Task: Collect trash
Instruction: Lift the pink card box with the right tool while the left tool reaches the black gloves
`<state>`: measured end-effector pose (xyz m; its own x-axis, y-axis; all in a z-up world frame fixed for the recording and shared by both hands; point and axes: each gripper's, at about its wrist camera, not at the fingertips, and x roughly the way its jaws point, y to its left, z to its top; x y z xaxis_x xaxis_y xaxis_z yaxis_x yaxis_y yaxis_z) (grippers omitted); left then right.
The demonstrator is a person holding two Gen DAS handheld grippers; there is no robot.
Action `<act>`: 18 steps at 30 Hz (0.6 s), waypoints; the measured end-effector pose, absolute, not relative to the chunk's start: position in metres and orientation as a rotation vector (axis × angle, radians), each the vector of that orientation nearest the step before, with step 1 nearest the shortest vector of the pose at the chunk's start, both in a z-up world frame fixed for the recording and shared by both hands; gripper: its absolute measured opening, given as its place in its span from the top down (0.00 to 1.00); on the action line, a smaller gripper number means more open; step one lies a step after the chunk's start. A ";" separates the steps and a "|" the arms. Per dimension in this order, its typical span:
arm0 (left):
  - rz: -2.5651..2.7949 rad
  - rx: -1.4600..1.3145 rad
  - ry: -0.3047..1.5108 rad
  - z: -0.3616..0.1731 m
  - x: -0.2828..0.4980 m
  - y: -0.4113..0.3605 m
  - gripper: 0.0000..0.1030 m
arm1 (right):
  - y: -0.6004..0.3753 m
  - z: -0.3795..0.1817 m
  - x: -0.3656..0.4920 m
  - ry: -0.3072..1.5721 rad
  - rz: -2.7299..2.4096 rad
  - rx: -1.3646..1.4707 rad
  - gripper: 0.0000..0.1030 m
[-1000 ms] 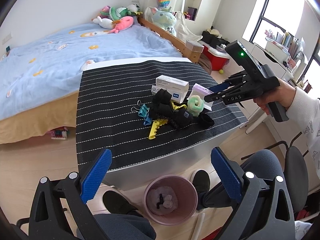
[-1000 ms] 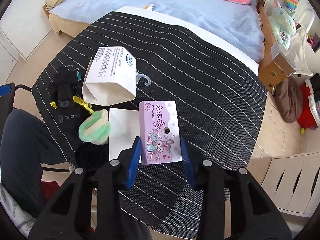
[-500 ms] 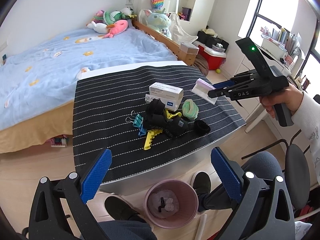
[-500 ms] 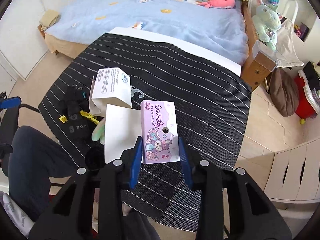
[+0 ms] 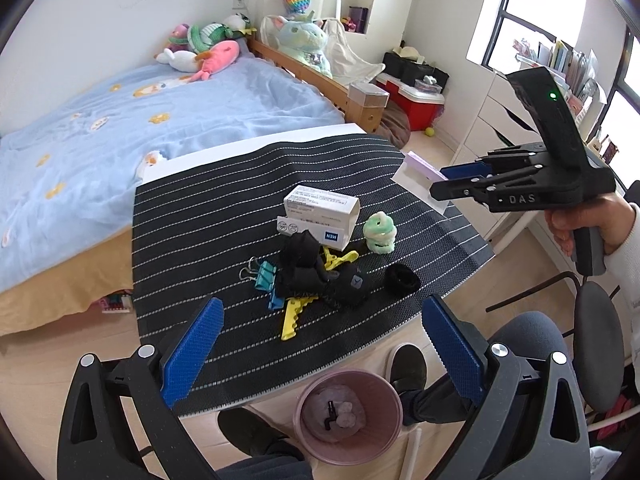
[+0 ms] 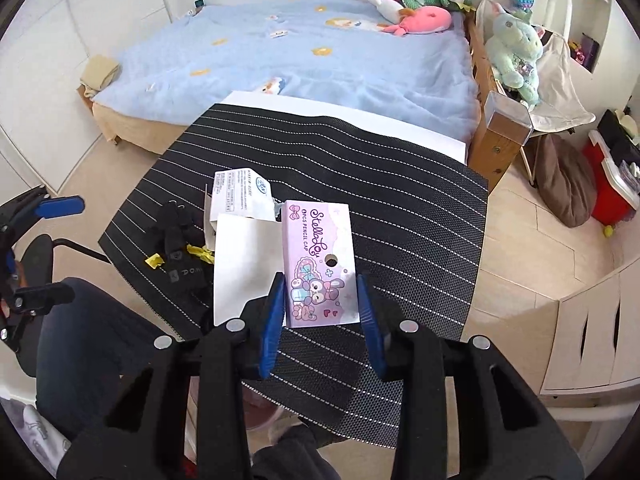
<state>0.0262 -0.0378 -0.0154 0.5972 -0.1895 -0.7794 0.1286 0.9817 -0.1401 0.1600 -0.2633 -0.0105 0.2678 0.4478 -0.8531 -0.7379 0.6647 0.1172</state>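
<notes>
My right gripper (image 6: pixel 319 294) is shut on a purple pencil-cap box (image 6: pixel 318 264) with a white flap (image 6: pixel 244 264) hanging open at its side. In the left wrist view this gripper (image 5: pixel 448 184) holds the box (image 5: pixel 416 168) in the air above the table's right edge. My left gripper (image 5: pixel 320 320) stands open with nothing in it, over the table's front edge. A pink bin (image 5: pixel 344 454) with some trash inside sits on the floor below it. A white medicine box (image 5: pixel 320 216) lies on the striped black mat (image 5: pixel 224 220).
On the mat lie a green scrunchie (image 5: pixel 380 230), a black scrunchie (image 5: pixel 402 278), black gloves (image 5: pixel 320 276), yellow clips (image 5: pixel 294 314) and a teal binder clip (image 5: pixel 264 276). A bed (image 5: pixel 120 128) stands behind the table. A person's legs and shoes flank the bin.
My right gripper has risen with the purple box, lifting it clear of the mat and rolling a little. The left gripper has drifted sideways and stayed open.
</notes>
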 end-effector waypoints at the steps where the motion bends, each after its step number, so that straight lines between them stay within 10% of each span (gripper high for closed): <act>1: -0.191 -0.071 0.920 -0.017 0.030 -0.038 0.07 | -0.264 -0.010 0.159 1.016 0.821 -0.330 0.65; 18: -0.208 0.043 1.041 -0.043 0.098 -0.042 0.15 | -0.278 -0.019 0.155 1.033 0.814 -0.296 0.65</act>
<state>0.0982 -0.0425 -0.0431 0.4879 -0.1506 -0.8598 0.1916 0.9795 -0.0628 0.1546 -0.2781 -0.0188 0.2586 0.4582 -0.8504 -0.7201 0.6782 0.1464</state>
